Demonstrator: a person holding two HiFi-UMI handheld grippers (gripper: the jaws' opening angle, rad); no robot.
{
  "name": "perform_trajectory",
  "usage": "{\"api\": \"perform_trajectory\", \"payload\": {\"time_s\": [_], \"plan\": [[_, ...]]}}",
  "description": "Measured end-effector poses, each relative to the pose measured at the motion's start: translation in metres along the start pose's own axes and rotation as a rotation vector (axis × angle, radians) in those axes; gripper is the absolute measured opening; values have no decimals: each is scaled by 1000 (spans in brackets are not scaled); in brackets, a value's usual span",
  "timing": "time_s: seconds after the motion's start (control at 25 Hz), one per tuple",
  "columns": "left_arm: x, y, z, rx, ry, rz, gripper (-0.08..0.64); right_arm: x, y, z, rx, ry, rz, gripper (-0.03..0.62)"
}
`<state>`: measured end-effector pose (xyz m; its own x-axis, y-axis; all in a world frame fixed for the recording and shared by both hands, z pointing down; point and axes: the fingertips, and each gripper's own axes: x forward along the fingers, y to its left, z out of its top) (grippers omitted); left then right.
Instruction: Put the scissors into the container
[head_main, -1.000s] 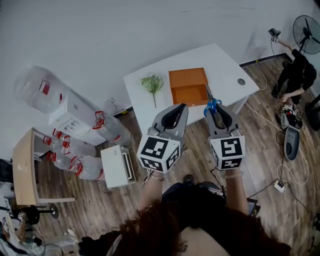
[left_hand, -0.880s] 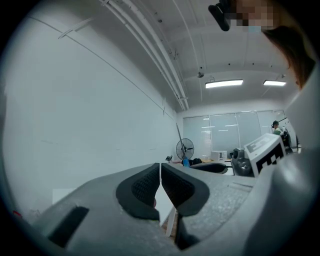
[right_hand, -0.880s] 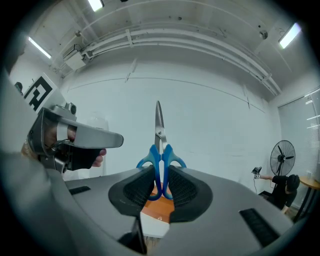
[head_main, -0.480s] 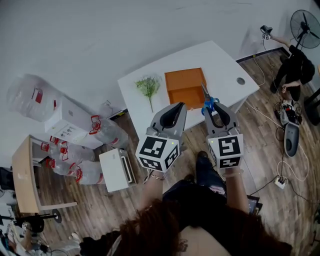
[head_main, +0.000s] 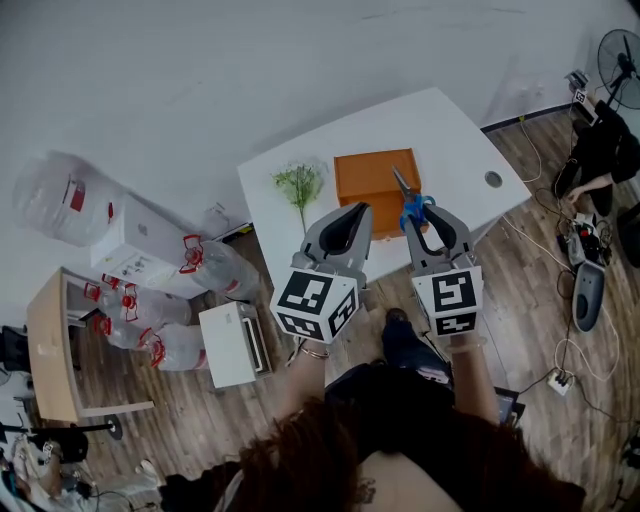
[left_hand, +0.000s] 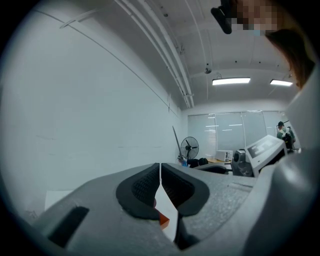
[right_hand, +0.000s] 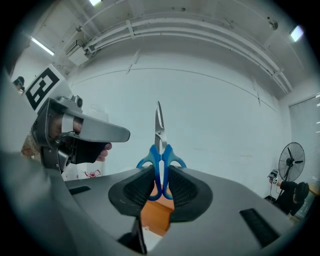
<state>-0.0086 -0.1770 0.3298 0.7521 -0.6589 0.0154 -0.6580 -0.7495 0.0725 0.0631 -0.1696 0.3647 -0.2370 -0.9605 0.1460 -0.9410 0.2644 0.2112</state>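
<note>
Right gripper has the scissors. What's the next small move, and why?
Probably carry the right gripper forward until the scissors are fully over the container. Its jaws clamp the blue handles, and in the head view only the blades overlap the container, with the handles short of it.

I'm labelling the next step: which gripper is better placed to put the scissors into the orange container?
Right. The right gripper is shut on the scissors' blue handles, near the container in the head view. The left gripper is shut and holds nothing.
</note>
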Motion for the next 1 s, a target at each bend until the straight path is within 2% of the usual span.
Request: {"api": "perform_trajectory", "payload": {"time_s": [0.24, 0.72, 1.0], "plan": [[29, 19, 0, -1, 6, 20, 23, 34, -16, -11, -43, 36, 25, 80], [73, 51, 4, -7, -3, 87, 23, 92, -33, -42, -214, 136, 113, 80], [92, 67, -3, -24, 10, 124, 23, 119, -36, -73, -313, 217, 184, 80]]}}
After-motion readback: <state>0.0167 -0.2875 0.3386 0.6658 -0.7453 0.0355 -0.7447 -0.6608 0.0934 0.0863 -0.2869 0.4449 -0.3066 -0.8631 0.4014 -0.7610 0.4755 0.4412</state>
